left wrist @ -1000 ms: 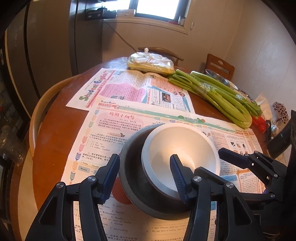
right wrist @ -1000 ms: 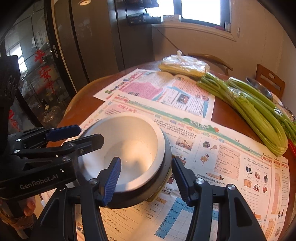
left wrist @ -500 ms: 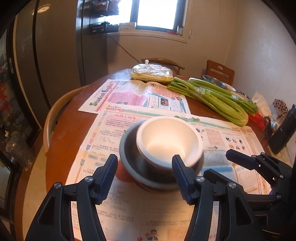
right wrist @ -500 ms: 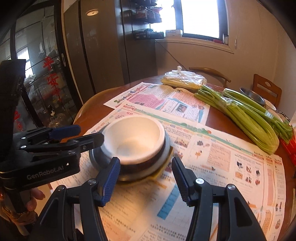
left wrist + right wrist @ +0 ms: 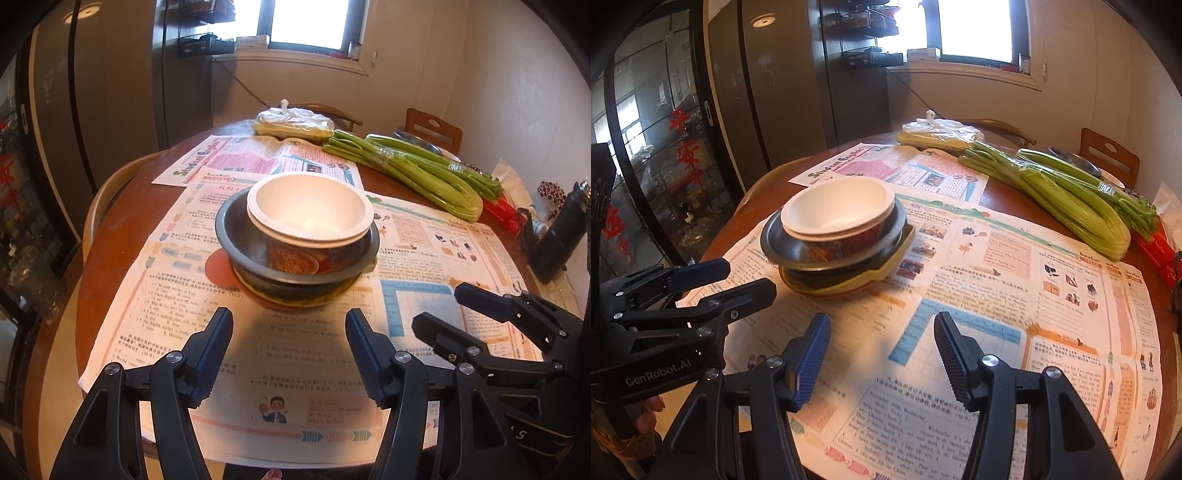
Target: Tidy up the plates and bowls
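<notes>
A white paper noodle bowl (image 5: 308, 218) sits nested in a grey metal bowl (image 5: 236, 236), which rests on a dark dish and a yellow plate (image 5: 890, 266), all stacked on newspaper on the round wooden table (image 5: 110, 236). The stack also shows in the right wrist view (image 5: 838, 214). My left gripper (image 5: 290, 354) is open and empty, held back from the stack near the table's front edge. My right gripper (image 5: 881, 350) is open and empty, to the right of the stack. Each gripper shows in the other's view.
Bundles of celery (image 5: 417, 170) lie at the back right, a plastic bag of food (image 5: 293, 123) at the back. A dark bottle (image 5: 561, 229) stands at the right edge. Chairs (image 5: 434, 133) surround the table. A steel dish (image 5: 1075, 160) sits behind the celery.
Both grippers have pulled back and up from the bowl stack, which was close between their fingers a second ago. The stack stays where it was on the newspaper.
</notes>
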A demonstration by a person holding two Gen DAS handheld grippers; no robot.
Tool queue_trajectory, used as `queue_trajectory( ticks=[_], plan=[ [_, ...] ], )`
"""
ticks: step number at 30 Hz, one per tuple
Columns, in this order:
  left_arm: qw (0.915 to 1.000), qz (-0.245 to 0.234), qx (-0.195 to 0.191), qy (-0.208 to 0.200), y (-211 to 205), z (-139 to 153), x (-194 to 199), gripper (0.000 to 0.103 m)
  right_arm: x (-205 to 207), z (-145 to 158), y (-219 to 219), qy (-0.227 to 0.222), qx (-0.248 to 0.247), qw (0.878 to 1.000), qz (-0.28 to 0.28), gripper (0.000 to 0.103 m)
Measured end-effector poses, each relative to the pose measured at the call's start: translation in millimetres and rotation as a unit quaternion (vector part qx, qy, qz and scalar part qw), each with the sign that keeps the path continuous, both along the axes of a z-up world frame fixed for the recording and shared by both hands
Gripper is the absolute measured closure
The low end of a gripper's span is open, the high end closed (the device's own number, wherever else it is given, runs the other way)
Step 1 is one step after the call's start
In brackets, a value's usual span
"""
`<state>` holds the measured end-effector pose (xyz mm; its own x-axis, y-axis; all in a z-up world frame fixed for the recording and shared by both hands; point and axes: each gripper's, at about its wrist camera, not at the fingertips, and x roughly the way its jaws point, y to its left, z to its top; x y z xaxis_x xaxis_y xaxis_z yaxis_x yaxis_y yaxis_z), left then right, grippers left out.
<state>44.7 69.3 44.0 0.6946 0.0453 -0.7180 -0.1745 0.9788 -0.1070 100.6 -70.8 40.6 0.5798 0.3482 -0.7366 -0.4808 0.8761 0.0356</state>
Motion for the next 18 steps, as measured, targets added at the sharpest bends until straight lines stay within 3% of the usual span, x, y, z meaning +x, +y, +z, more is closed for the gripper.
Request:
queue_trajectory(
  ticks=[18],
  plan=[
    [0.9997,0.021,-0.005,0.010,14.1,-13.3,-6.9,0.038,-9.9,-9.1,1.2,0.011,-0.010,1.000,-0.008,0.044]
  ],
)
